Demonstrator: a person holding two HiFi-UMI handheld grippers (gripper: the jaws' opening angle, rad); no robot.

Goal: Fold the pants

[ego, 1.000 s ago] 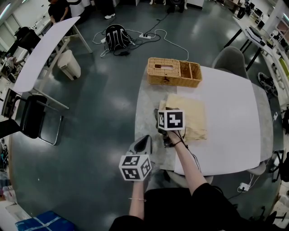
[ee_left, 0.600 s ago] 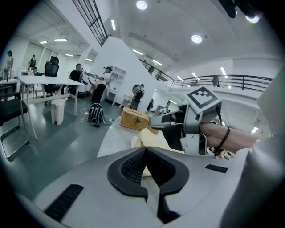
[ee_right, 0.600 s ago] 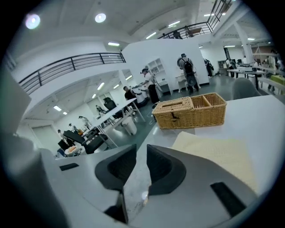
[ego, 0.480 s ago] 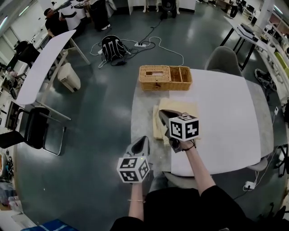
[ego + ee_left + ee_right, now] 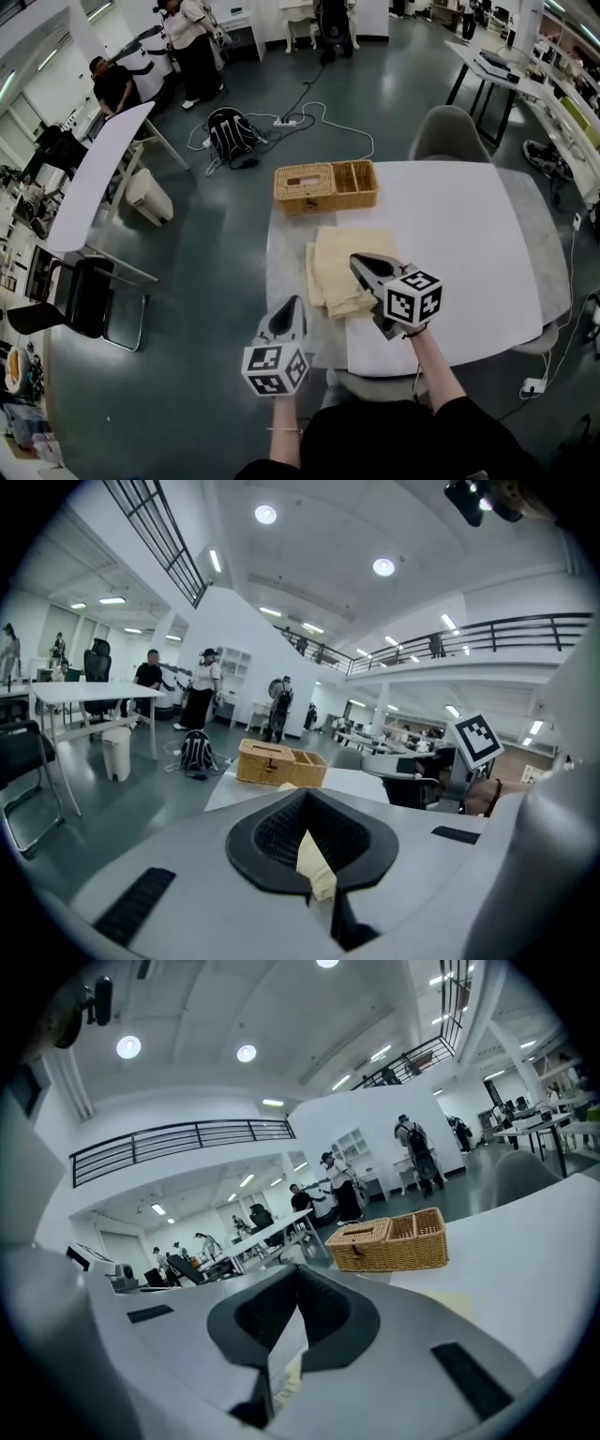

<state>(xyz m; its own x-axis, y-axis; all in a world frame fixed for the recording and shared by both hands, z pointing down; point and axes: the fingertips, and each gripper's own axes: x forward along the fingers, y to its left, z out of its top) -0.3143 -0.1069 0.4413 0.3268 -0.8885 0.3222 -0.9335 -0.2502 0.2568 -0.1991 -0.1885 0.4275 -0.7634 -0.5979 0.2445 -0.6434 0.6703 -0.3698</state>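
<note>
The cream pants [image 5: 343, 268] lie folded in a stack on the white table [image 5: 469, 244], near its left edge. My right gripper [image 5: 359, 262] hangs just above the near right part of the stack, jaws shut and empty. In the right gripper view the shut jaws [image 5: 295, 1277] leave only a thin slit with a bit of cream cloth [image 5: 289, 1374] behind it. Off the table's near left corner my left gripper [image 5: 290, 306] is held up, also shut with nothing in it. A sliver of the pants [image 5: 314, 864] shows past its jaws [image 5: 306, 795].
A wicker basket [image 5: 325, 187] stands at the table's far left corner, just beyond the pants. A grey chair [image 5: 450, 136] is behind the table. A backpack [image 5: 230, 136] and cables lie on the floor. People stand at the far left by a long white table [image 5: 94, 178].
My right gripper has shut, lifted off the pants and drawn back toward me. My left gripper has risen a little. The pants now lie uncovered as a folded stack.
</note>
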